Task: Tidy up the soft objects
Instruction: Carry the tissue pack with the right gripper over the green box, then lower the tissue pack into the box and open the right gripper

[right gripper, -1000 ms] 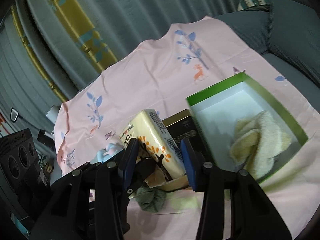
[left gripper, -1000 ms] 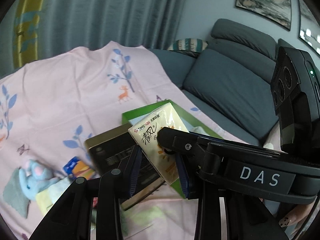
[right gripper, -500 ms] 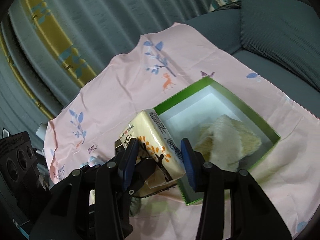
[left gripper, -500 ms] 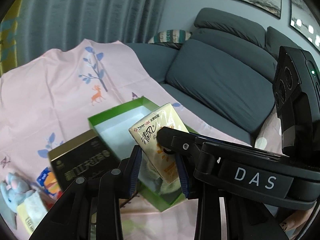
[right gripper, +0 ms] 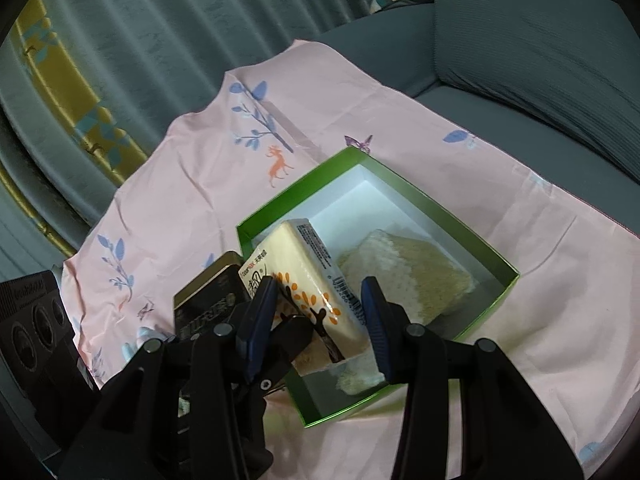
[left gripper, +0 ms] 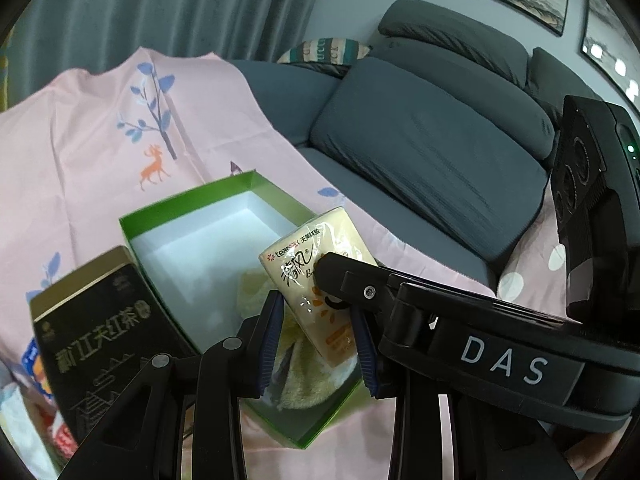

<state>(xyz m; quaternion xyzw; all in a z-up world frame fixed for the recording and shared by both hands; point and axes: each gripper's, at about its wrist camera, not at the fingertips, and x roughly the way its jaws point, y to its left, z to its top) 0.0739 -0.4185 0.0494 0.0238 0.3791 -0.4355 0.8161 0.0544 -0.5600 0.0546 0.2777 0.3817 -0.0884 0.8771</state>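
Observation:
A cream tissue pack with orange print is held from both sides above the near end of the green box. My left gripper is shut on it. My right gripper is shut on the same tissue pack. The green box has a white inside and holds a cream fluffy towel, which also shows in the left wrist view under the pack.
A black and gold tea tin lies just left of the box; it also shows in the right wrist view. All rests on a pink printed sheet. A grey sofa cushion is behind the box.
Both grippers have carried the tissue pack rightwards from over the tea tin to over the green box. The box and towel now sit closer under the pack.

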